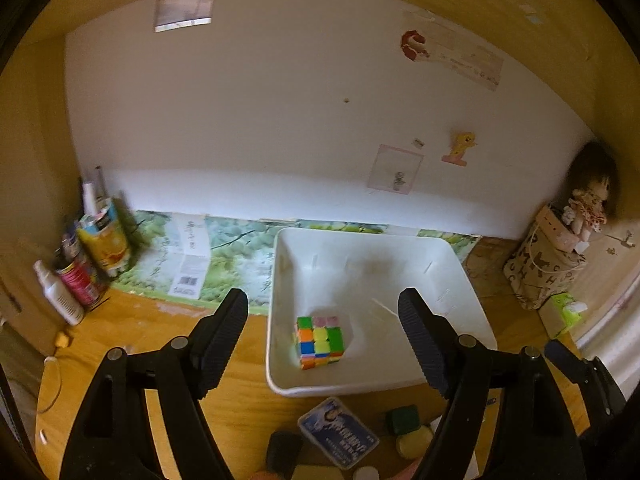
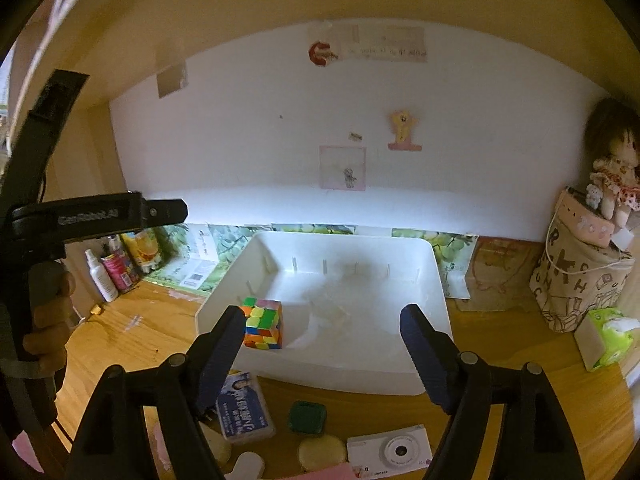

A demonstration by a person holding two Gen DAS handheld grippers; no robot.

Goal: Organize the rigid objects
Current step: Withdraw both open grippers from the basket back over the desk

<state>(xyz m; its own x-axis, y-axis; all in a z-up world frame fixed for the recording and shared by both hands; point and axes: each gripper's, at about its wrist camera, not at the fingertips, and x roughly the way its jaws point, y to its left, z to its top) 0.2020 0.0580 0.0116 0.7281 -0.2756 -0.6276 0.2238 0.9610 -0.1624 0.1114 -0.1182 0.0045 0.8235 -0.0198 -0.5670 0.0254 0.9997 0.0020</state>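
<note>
Multicoloured plastic puzzle cube (image 1: 320, 342) inside white rectangular plastic bin (image 1: 472, 280) on wooden tabletop (image 1: 160, 332), left tool (image 1: 324, 316) and right tool (image 2: 323, 322) both released, empty, above bin's near rim

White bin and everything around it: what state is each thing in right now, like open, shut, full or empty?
White bin: open-topped, holding only the cube.
Puzzle cube: scrambled, resting in the bin's near left corner.
Left gripper: open, holding nothing.
Right gripper: open, holding nothing.
Blue card box: shut, lying on the desk.
White toy camera: lying face up on the desk.
</note>
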